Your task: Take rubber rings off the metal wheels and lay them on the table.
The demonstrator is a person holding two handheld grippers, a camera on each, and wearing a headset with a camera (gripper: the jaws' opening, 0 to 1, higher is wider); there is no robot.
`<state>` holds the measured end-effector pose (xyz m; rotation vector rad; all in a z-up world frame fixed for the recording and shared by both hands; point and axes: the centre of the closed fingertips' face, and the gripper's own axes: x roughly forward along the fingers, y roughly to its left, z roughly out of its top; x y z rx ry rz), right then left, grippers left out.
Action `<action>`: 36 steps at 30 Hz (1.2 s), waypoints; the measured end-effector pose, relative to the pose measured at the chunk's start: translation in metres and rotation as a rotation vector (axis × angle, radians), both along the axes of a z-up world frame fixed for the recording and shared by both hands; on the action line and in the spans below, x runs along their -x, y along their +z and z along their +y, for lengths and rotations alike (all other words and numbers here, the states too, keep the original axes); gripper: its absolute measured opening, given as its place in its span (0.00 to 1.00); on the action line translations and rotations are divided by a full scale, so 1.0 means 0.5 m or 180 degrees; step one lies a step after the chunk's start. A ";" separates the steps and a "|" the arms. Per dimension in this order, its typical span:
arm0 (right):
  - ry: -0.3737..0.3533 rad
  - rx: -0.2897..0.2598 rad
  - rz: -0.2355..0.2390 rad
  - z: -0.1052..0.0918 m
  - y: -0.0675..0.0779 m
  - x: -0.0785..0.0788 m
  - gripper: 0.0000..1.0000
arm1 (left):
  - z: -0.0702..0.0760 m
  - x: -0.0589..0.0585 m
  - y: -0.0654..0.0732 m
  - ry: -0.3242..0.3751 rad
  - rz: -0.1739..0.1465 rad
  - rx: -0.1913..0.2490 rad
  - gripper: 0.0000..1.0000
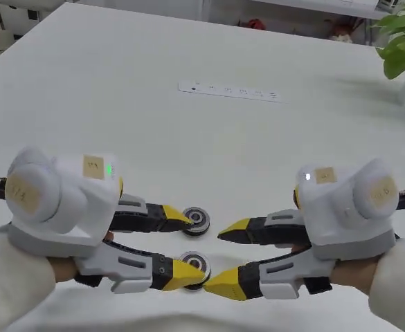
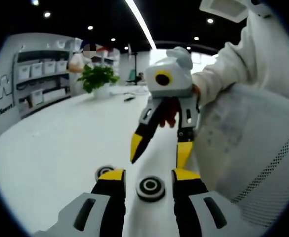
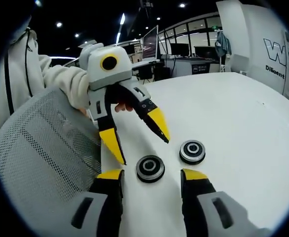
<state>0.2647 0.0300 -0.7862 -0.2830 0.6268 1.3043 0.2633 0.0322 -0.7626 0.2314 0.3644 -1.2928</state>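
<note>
Plainly nothing is off yet: the left claw (image 1: pixel 196 247) stands wide, tips flanking the near wheel (image 1: pixel 194 263), the far wheel (image 1: pixel 196 218) just beyond on the bench (image 1: pixel 188 138); both seem to wear their rubber rings (image 3: pixel 140 170). The right claw (image 1: pixel 213 259) gapes wide too.

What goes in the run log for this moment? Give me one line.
left claw: open | right claw: open | near wheel: between both claws, ungripped | far wheel: on table | rings: not yet off
</note>
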 end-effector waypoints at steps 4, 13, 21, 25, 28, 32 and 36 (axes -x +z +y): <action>-0.0015 0.0013 -0.0011 0.000 -0.007 0.000 0.37 | -0.002 -0.001 -0.013 0.0015 0.0006 -0.0021 0.32; 0.0003 0.0116 -0.0014 0.010 -0.039 0.012 0.33 | -0.006 0.007 -0.048 -0.0048 0.0019 -0.0168 0.21; -0.0002 0.0147 -0.0023 0.009 -0.046 0.011 0.29 | 0.001 -0.001 -0.056 0.0009 0.0020 -0.0220 0.15; -0.0007 0.0140 -0.0045 0.012 -0.046 0.009 0.27 | -0.001 0.002 -0.063 -0.0010 0.0052 -0.0224 0.15; -0.0020 0.0152 -0.0072 0.012 -0.046 0.006 0.25 | -0.002 0.001 -0.063 -0.0013 0.0035 -0.0210 0.15; -0.0039 0.0170 -0.0071 0.009 -0.047 0.004 0.24 | -0.002 0.000 -0.063 0.0005 0.0008 -0.0198 0.15; -0.0019 0.0180 -0.0087 0.009 -0.047 0.004 0.23 | -0.003 -0.001 -0.063 0.0010 -0.0016 -0.0194 0.15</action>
